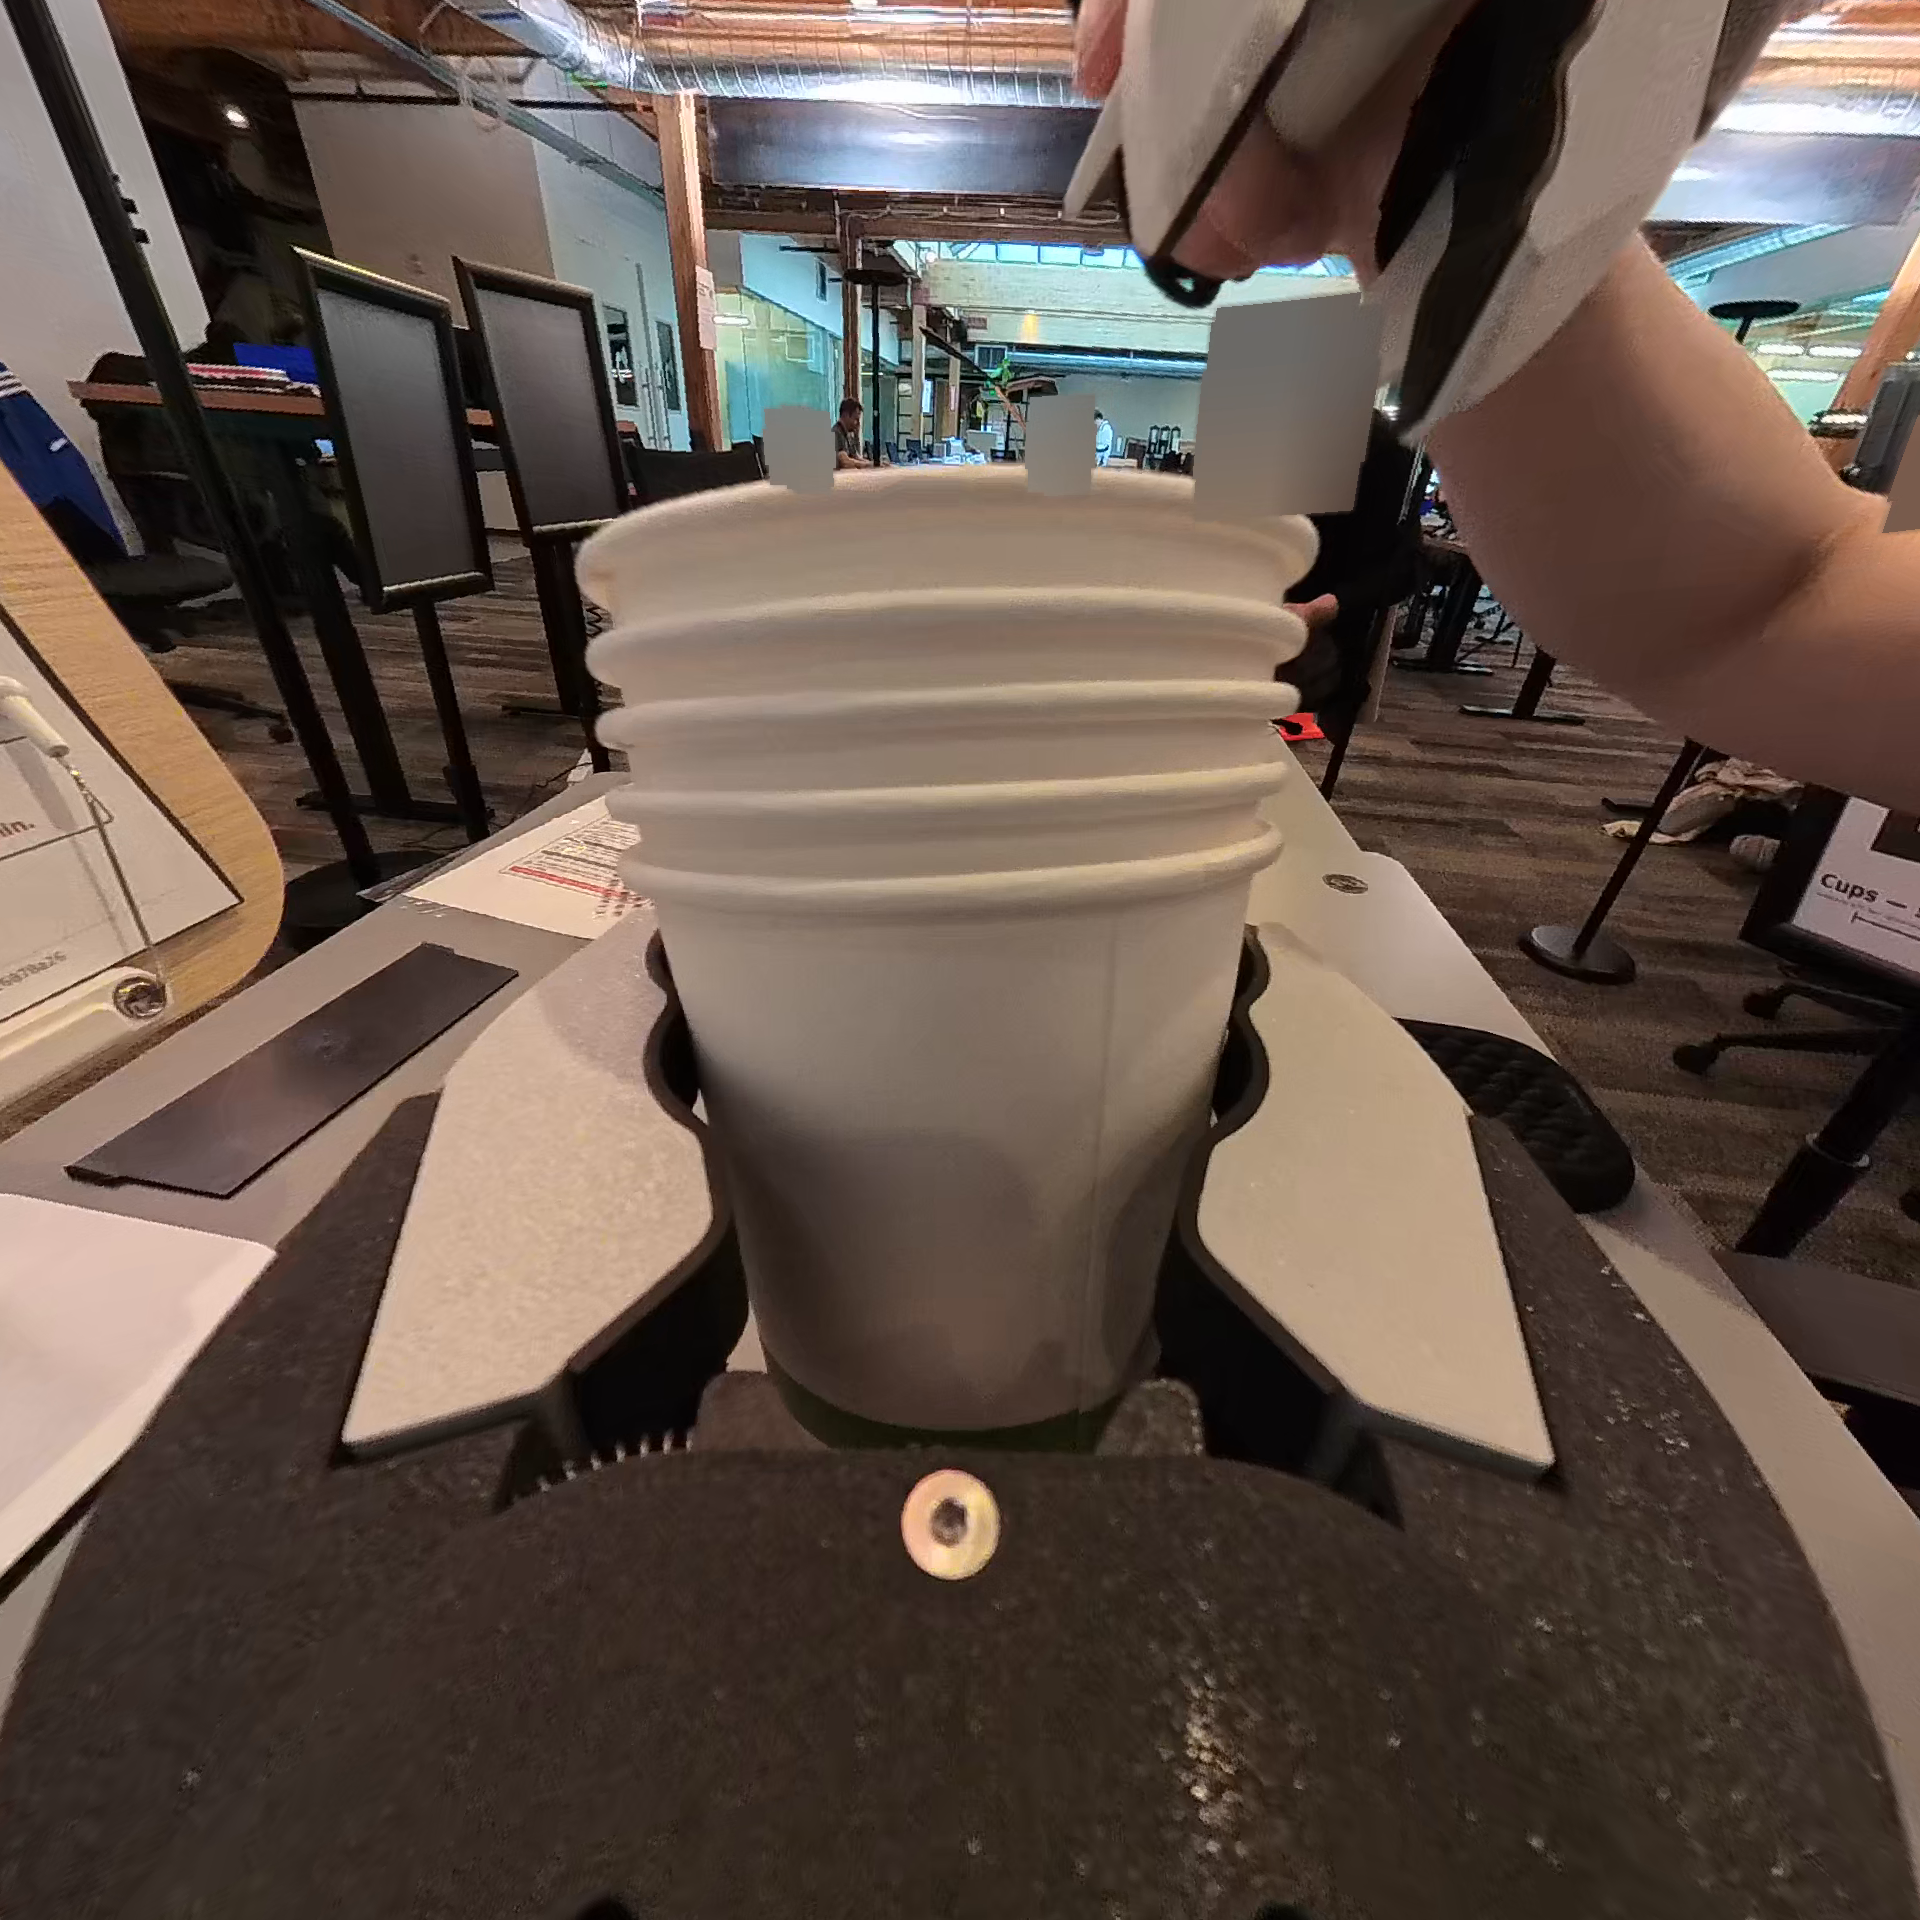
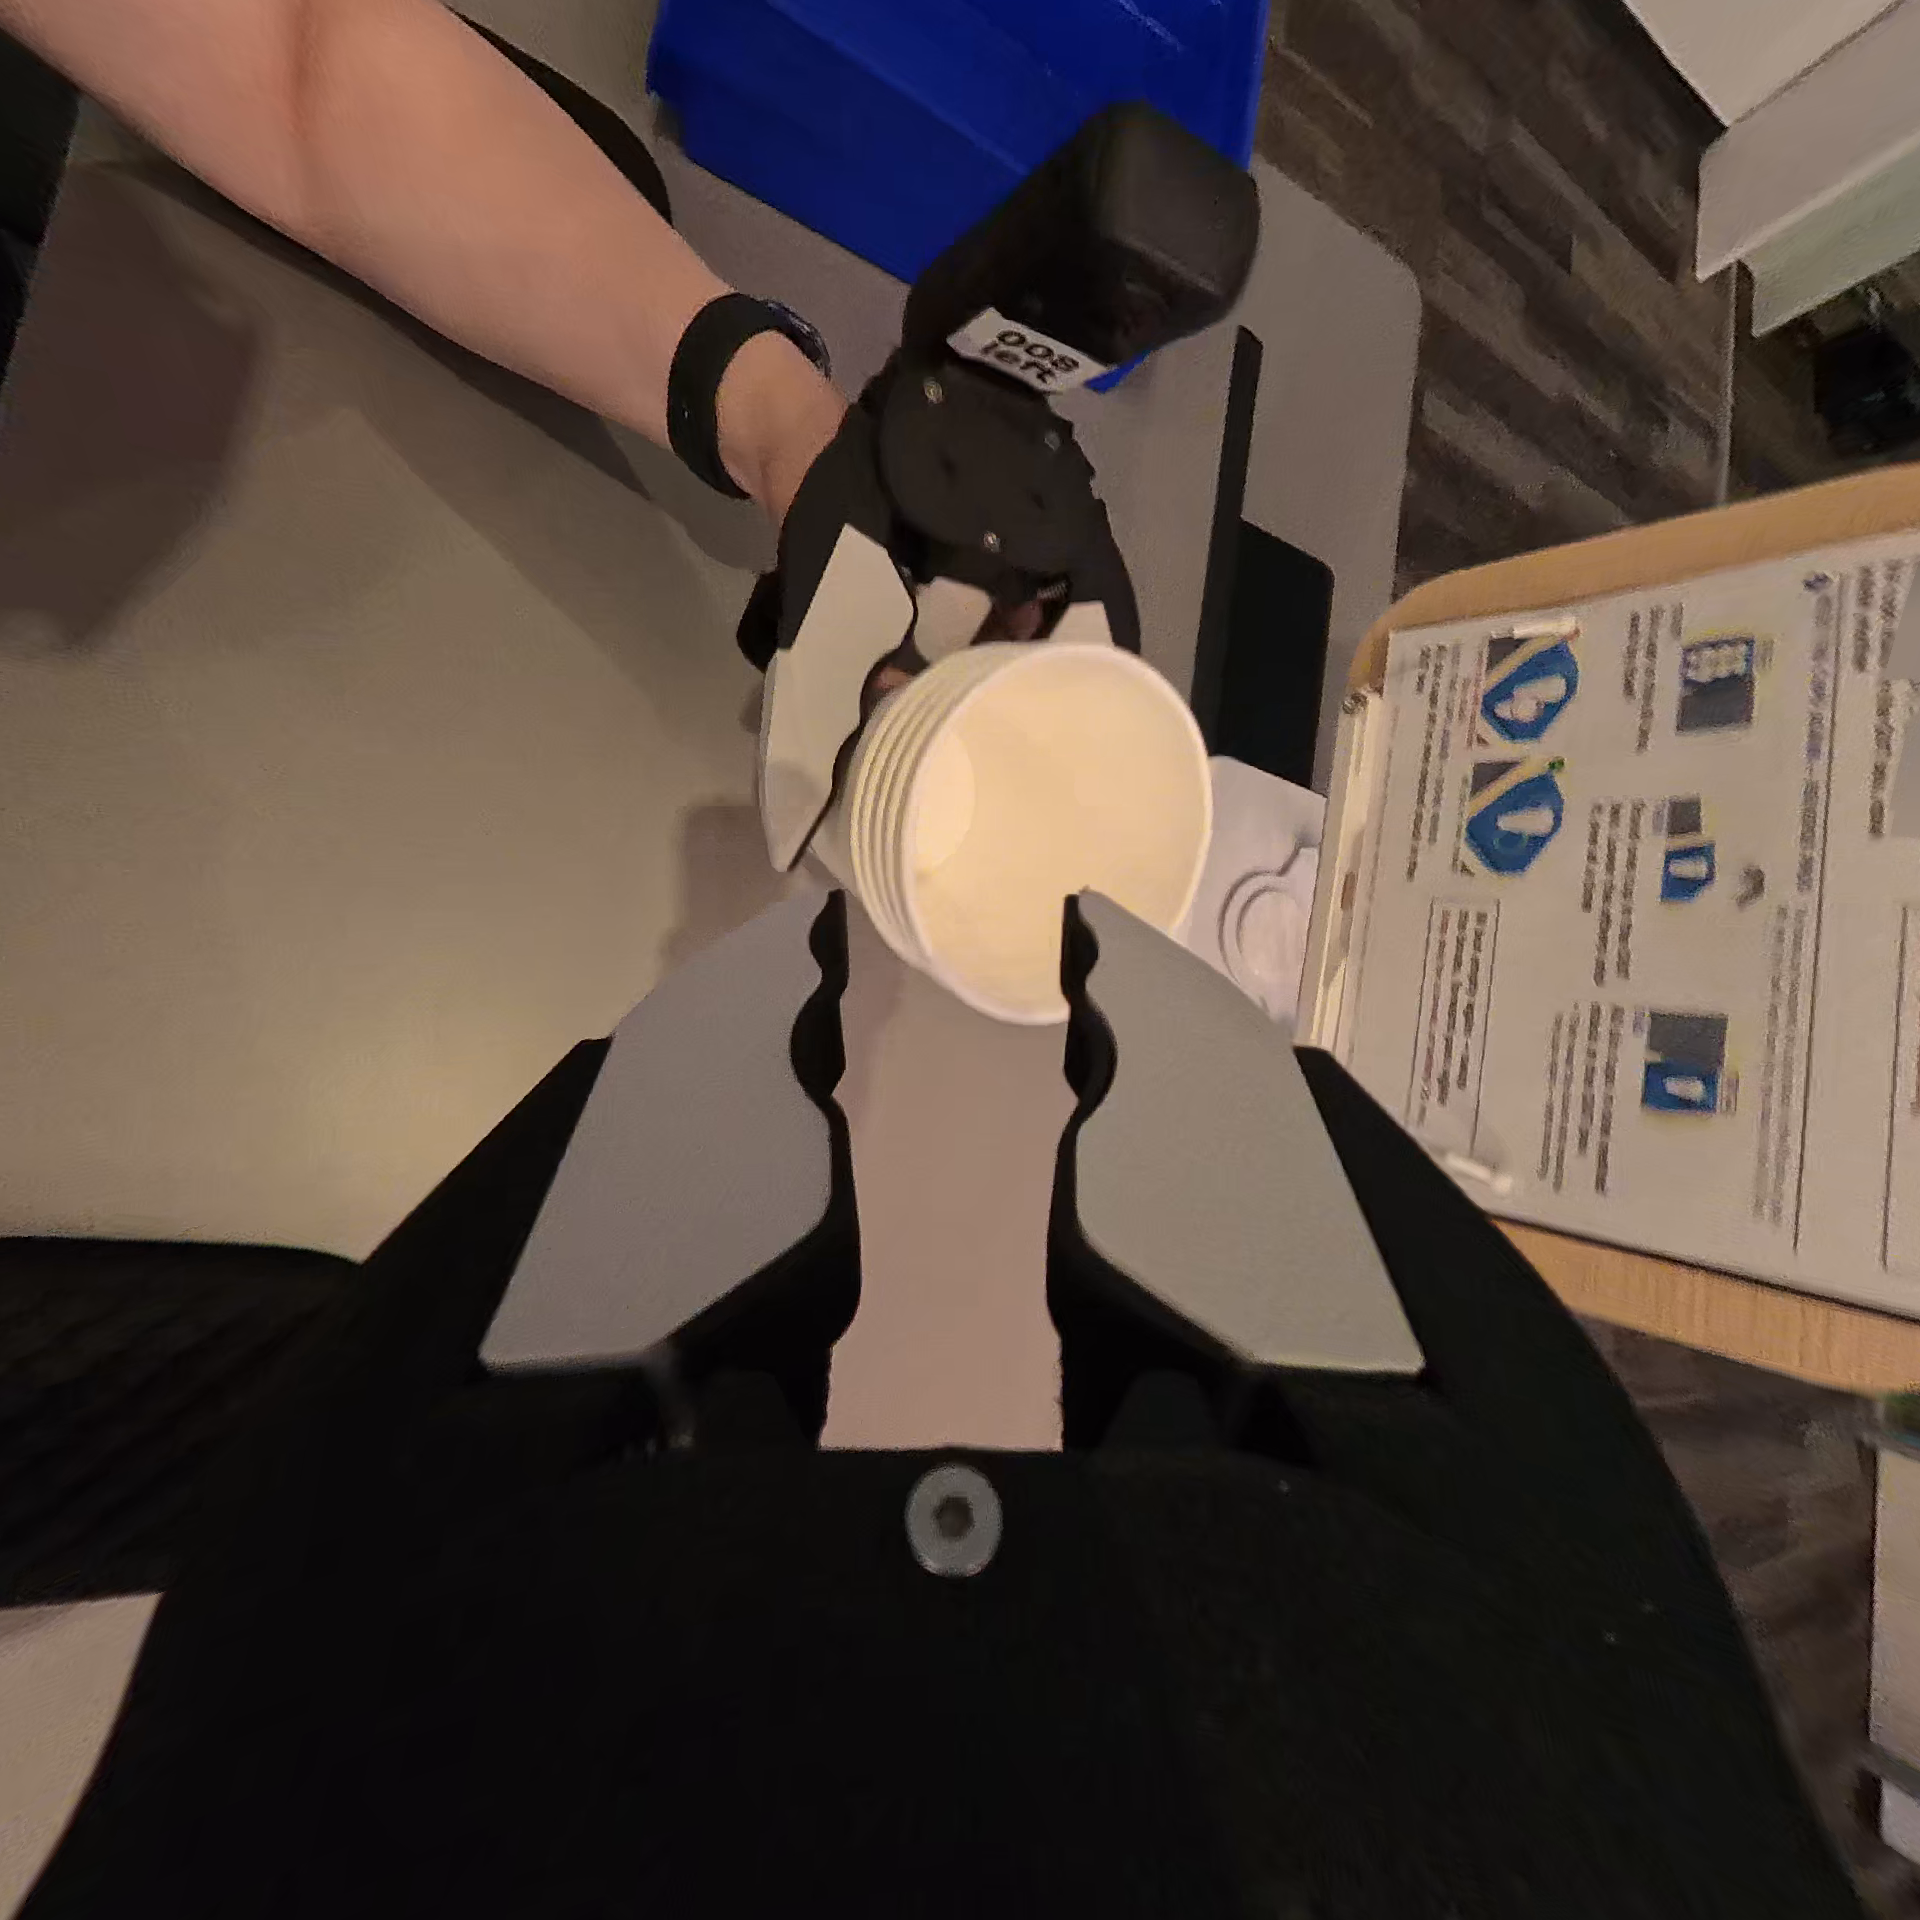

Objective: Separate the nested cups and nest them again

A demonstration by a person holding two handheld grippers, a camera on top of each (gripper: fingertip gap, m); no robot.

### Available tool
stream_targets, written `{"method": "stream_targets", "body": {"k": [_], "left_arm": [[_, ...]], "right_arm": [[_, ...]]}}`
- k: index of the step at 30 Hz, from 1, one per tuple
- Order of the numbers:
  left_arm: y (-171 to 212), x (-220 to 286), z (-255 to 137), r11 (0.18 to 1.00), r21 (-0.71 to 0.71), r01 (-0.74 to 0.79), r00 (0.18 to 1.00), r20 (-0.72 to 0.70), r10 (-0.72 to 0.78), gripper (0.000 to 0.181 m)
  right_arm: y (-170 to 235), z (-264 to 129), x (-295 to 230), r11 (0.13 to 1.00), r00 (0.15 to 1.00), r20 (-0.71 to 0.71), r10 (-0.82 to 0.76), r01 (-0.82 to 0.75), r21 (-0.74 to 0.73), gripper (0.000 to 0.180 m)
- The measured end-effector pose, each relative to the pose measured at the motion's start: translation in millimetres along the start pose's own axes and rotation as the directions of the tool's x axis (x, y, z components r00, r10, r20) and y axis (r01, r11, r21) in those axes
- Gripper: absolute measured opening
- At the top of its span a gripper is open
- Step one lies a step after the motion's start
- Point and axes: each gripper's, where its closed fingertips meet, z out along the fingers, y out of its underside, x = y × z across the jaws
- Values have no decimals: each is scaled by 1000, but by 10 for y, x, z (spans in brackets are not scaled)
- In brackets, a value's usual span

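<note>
- Left claw (image 1: 951,1122) clamped around the lowest cup of a nested stack of white paper cups (image 1: 940,935), fingers pressed against both sides of the wall.
- Five rolled rims stacked one above another, the stack upright in the left wrist view and held above the grey bench (image 2: 260,727).
- From above, in the right wrist view, stack (image 2: 1039,821) seen open-mouthed, pale inside, gripped from the far side by the left claw (image 2: 935,727).
- Right claw (image 2: 956,914) parted and empty, poised over the stack's near rim, one fingertip (image 2: 1091,925) overlapping the rim in the picture; contact not clear.
- Right claw (image 1: 1288,208) high at the top right in the left wrist view.
- Printed instruction sheet (image 2: 1621,935) on a wooden board to the right, blue plastic bin (image 2: 883,94) beyond.
</note>
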Motion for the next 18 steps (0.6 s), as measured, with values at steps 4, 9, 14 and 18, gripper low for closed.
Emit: {"method": "stream_targets", "body": {"k": [4, 9, 14, 18], "left_arm": [[-19, 28, 11, 1000, 4, -4, 1000, -5, 4, 99], [-54, -14, -13, 1000, 18, -5, 1000, 16, 5, 99], [-94, -46, -46, 1000, 31, 0, 1000, 27, -1, 99], [-83, -53, -46, 1000, 19, -24, 999, 41, 23, 99]], "right_arm": [[-68, 269, 13, 1000, 999, 38, 26, -25, -15, 36], [-66, 450, 26, 990, 989, 75, 131, -126, -63, 30], [-122, 514, 29, 987, 990, 53, 131, -126, -99, 24], [-98, 557, 49, 977, 989, 37, 140, -132, -165, 33]]}}
